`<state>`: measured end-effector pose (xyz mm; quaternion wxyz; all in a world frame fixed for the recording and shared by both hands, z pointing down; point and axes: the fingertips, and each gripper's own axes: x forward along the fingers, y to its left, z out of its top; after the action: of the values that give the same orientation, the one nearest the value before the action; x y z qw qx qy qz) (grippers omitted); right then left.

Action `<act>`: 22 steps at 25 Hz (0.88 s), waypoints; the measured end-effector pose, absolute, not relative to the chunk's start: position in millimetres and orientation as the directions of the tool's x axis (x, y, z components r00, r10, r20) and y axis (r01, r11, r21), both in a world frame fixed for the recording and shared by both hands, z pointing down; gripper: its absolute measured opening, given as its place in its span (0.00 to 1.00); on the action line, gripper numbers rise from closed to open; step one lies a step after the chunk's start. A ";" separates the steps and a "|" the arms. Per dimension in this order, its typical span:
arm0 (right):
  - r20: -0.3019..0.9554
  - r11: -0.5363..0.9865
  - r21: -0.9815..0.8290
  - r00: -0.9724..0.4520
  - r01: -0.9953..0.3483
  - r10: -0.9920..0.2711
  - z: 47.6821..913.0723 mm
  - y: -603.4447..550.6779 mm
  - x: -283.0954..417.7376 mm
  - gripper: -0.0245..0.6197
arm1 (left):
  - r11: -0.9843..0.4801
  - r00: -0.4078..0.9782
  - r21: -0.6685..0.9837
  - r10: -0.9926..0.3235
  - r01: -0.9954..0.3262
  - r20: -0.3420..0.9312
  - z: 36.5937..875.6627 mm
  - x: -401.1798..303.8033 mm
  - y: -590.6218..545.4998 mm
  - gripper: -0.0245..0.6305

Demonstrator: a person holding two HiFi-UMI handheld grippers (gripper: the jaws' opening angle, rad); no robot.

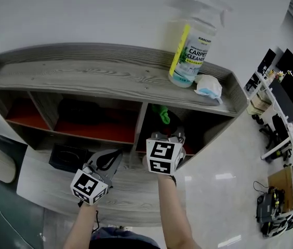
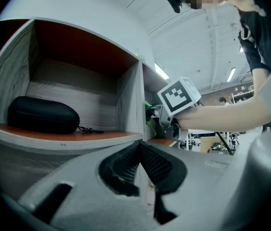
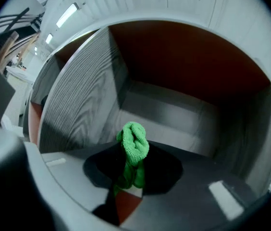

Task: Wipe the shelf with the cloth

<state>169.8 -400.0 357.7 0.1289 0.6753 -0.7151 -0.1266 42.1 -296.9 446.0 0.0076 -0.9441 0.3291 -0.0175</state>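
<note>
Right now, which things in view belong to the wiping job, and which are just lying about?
In the job: green cloth, clamped in the right gripper; shelf.

Lying about: spray bottle and crumpled white wad on the shelf top; black case in a compartment; black box on the lower ledge; left gripper, shut, empty.

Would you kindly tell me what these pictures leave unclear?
1. Cloth: head view, mostly hidden behind the right tool.
2. Cloth's lower end: right gripper view, hidden inside the tool.
3. Bottle's small print: head view, too small to read.
</note>
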 end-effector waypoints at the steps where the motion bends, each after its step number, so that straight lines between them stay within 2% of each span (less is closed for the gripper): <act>1: 0.033 0.075 0.375 -0.067 -0.924 -0.997 362.9 -405.2 162.1 0.19 | -0.781 0.780 -0.026 -0.625 -0.624 0.030 446.5 40.5 -296.6 0.04; 6: 0.069 0.049 0.393 -0.024 -0.918 -0.997 368.8 -421.0 173.1 0.20 | -0.767 0.767 -0.026 -0.641 -0.641 0.031 447.1 31.5 -296.3 0.04; 11: 0.037 -0.126 0.337 0.146 -0.933 -0.989 363.3 -408.5 234.8 0.20 | -0.770 0.770 -0.025 -0.638 -0.637 0.031 447.4 31.3 -296.9 0.04; 14: 0.039 -0.176 0.302 0.197 -0.937 -0.980 363.2 -405.2 259.4 0.20 | -0.777 0.776 -0.025 -0.630 -0.629 0.033 448.2 35.3 -296.2 0.04; 18: 0.024 -0.172 0.283 0.186 -0.943 -0.982 361.2 -400.8 257.9 0.20 | -0.784 0.784 -0.025 -0.620 -0.620 0.033 448.1 40.6 -294.0 0.04; 22: -0.013 -0.024 0.318 0.021 -0.948 -1.000 360.2 -396.1 208.2 0.20 | -0.783 0.782 -0.029 -0.622 -0.622 0.033 447.5 38.2 -293.9 0.04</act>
<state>208.2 -396.1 360.2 0.1107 0.7060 -0.6896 -0.1173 38.2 -293.9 447.5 0.0082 -0.9439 0.3296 -0.0202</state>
